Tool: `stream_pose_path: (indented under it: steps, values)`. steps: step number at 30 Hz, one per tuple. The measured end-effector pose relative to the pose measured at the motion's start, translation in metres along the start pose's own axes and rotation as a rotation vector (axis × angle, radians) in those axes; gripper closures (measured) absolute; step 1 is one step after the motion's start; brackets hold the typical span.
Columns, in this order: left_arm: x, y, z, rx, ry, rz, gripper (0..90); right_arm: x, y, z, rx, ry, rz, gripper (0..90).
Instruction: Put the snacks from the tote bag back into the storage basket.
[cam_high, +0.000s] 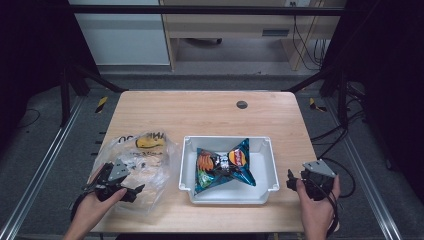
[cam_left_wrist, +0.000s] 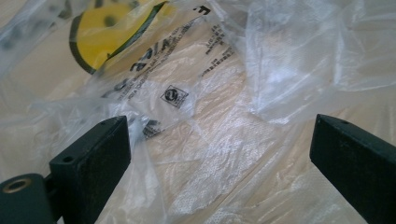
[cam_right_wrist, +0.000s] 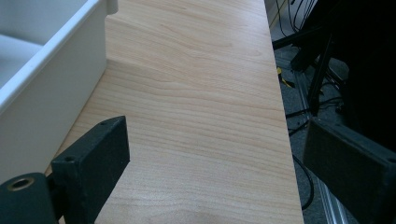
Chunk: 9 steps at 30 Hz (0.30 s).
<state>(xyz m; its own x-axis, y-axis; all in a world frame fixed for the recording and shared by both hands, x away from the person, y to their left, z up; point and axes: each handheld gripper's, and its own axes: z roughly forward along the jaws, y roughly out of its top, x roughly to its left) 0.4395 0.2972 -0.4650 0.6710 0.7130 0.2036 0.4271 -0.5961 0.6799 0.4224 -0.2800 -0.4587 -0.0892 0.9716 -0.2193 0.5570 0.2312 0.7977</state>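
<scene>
Table (cam_high: 210, 112) evenly lit from above in high view; surroundings sunk in deep shadow at both sides. Picture soft, fine detail lost. White glare seen on clear plastic bag (cam_left_wrist: 261, 56) in left gripper view, print slightly blurred. Near jaws rendered dark, defocused at bottom edges. Wood grain sharp in right gripper view.

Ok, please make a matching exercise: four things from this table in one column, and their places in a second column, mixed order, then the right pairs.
Things:
1. chip packet
2. clear plastic bag
3. left hand-held gripper
4. right hand-held gripper

Places:
A. open, over bare wood to the right of the white tray
B. lying inside the white tray
C. open, over the crumpled plastic
D. spread on the table, left of the tray

Pairs: 1-B, 2-D, 3-C, 4-A
</scene>
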Motion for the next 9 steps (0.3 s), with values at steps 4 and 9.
stream_pose_path:
  steps: [4, 9]
  values:
    - [0.002, -0.008, -0.001, -0.024, 0.014, -0.032, 5.1, 0.0, 0.0, 0.0, 0.001, -0.002, -0.001, 8.0]
    - [0.001, -0.014, -0.007, -0.032, 0.027, -0.05, 4.9, 0.0, 0.0, 0.001, 0.005, -0.006, 0.0, 8.0]
